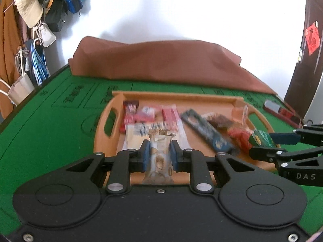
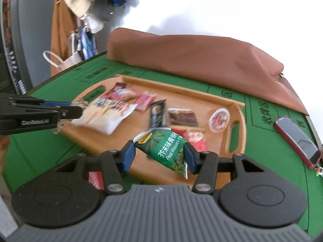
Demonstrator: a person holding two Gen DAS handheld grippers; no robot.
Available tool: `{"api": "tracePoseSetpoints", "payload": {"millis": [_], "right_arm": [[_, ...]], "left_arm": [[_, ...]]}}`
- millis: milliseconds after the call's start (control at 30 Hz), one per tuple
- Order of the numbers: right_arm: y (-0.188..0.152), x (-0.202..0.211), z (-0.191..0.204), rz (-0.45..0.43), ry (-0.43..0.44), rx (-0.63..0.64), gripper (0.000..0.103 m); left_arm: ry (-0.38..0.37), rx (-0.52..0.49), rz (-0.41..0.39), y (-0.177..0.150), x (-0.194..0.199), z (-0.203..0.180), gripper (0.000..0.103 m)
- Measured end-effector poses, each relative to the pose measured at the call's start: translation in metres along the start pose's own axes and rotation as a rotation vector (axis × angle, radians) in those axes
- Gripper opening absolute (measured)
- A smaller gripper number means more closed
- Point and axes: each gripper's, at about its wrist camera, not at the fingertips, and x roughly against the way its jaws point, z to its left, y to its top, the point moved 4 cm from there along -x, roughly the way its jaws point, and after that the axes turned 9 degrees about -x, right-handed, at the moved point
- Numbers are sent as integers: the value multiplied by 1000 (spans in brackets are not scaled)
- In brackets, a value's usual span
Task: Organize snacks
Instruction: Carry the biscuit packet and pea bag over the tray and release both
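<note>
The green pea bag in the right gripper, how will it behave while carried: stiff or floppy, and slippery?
The green pea bag is probably floppy: it sags and creases between the right gripper fingers. It looks light, a small puffy pouch. Its glossy film may slip, since it already hangs tilted above the wooden tray.

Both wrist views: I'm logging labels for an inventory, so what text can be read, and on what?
"Peas Wasabi Fla…" (cut off), with "芥末味青豌…": green packet held in the right tongs.
"DAS": right tongs' body, left wrist view.
"GenRobot.AI": left tongs' body, right wrist view.
"收牌区": green table mat.
Red door sign: one character, blurred.
Tray snack wrappers: blurred, unreadable.
</note>
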Motion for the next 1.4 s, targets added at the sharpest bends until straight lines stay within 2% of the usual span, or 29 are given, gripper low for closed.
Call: {"api": "tracePoseSetpoints", "payload": {"millis": [100,267,367,567,733,1400], "right_arm": [[17,-11,-6,1,-15,-16,55],[51,-42,-10,15,-68,-9,55],[67,-68,-13,53,-97,-15,55],[77,-112,-26,155,-107,-86,55],[74,-127,-32,179,-123,-104,55],[70,-131,-32,167,-124,-97,56]], "left_arm": [[-2,0,2,17,-15,6,21],[-60,34,76,47,-57,20,21],[-78,64,116,57,-82,23,21],[-51,46,181,65,-124,18,21],[-36,34,218,64,-149,11,21],[-38,2,224,54,-163,-5,22]]}}
